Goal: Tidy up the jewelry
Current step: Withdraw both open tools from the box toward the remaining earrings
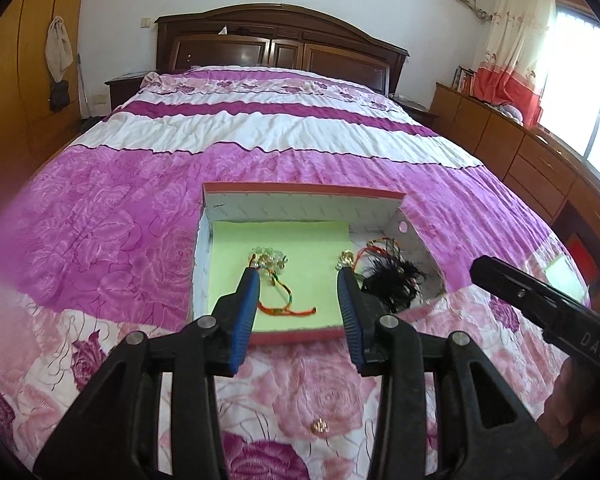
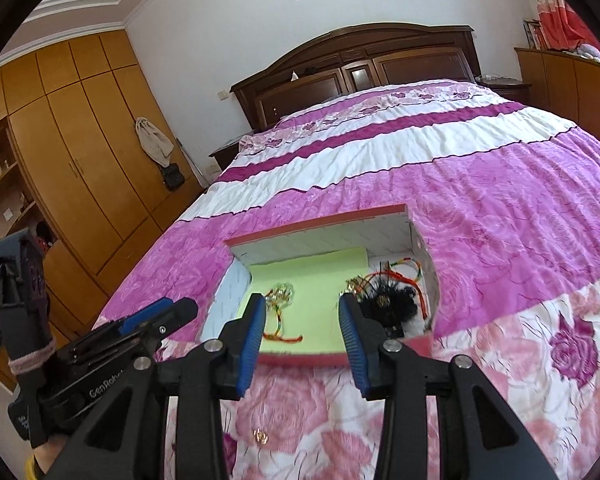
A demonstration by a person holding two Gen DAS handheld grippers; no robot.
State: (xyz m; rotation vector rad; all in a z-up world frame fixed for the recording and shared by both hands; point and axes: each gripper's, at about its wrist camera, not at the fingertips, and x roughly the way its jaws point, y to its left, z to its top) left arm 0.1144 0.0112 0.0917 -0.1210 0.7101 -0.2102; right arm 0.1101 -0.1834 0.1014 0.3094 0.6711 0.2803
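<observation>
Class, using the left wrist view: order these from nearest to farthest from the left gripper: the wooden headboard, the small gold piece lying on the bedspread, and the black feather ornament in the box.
1. Small gold piece: on the bedspread, below the left gripper.
2. Black feather ornament: in the box, right side.
3. Wooden headboard: far end of the bed.
</observation>
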